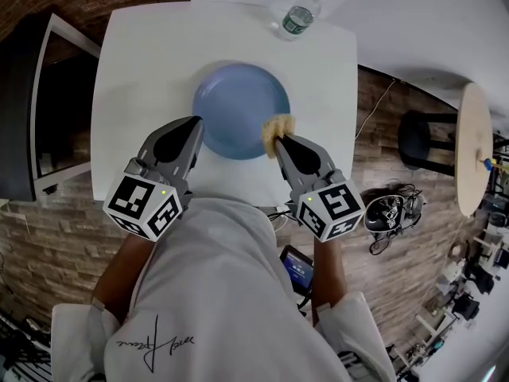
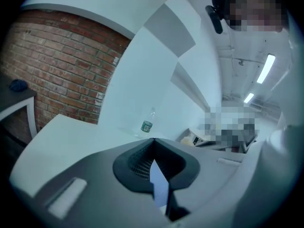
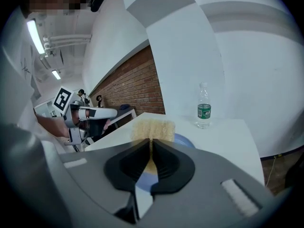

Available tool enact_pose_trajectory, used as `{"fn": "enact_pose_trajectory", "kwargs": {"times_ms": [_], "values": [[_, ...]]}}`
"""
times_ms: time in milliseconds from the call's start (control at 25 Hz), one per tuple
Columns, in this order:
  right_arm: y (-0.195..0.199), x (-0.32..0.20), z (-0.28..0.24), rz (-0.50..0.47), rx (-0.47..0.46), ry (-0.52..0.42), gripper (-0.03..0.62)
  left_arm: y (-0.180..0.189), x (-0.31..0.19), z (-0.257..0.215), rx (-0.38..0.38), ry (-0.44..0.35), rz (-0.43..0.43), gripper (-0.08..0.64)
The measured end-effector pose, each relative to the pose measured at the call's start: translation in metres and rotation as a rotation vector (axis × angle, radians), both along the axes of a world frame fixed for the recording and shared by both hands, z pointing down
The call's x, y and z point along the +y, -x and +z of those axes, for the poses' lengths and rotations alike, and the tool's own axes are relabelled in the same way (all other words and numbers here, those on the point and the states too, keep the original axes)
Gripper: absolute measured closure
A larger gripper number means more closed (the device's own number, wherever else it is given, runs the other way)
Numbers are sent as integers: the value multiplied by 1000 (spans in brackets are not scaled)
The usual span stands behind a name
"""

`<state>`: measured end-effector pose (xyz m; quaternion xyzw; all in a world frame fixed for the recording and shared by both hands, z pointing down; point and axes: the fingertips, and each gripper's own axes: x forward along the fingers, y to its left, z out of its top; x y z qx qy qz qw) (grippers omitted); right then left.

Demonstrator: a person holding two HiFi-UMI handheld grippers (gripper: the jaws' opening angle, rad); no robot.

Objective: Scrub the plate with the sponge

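Left gripper (image 1: 196,122): jaws closed together with nothing between them. The tips are at the plate's left rim; contact unclear.
Plate (image 1: 235,106): blue, in the middle of the tabletop (image 1: 143,70).
Sponge (image 1: 278,126): yellow, over the plate's near right rim, pinched in the right gripper (image 1: 279,140).
Bottle (image 1: 299,16): at the far edge.
Progress: the sponge is only at the rim and no suds or marks show, so most of the scrubbing appears left to do.
Views: only the head view shows the whole plate; only the right gripper view shows the jaws pressed into the sponge.
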<state>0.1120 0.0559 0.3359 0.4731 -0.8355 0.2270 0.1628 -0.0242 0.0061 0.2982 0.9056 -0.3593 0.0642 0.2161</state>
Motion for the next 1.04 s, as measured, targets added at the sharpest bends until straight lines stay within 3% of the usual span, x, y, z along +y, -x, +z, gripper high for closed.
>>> {"fn": "enact_pose_trajectory", "kwargs": {"times_ms": [160,320,480,1040], "values": [[1,7,-9,-13,22,-43,568,-4,10,-16,-52,-75,34,540],[6,12,-17,-27,86,-91,568,-14,20,-24,-42,-80,121,540],[8,14,-17,-25,74,-96,568,-23,28,-19,-29,-53,180,540],[17,24,-28,-48,66,-125,568,-14,30,-21,-48,-69,143,540]]}}
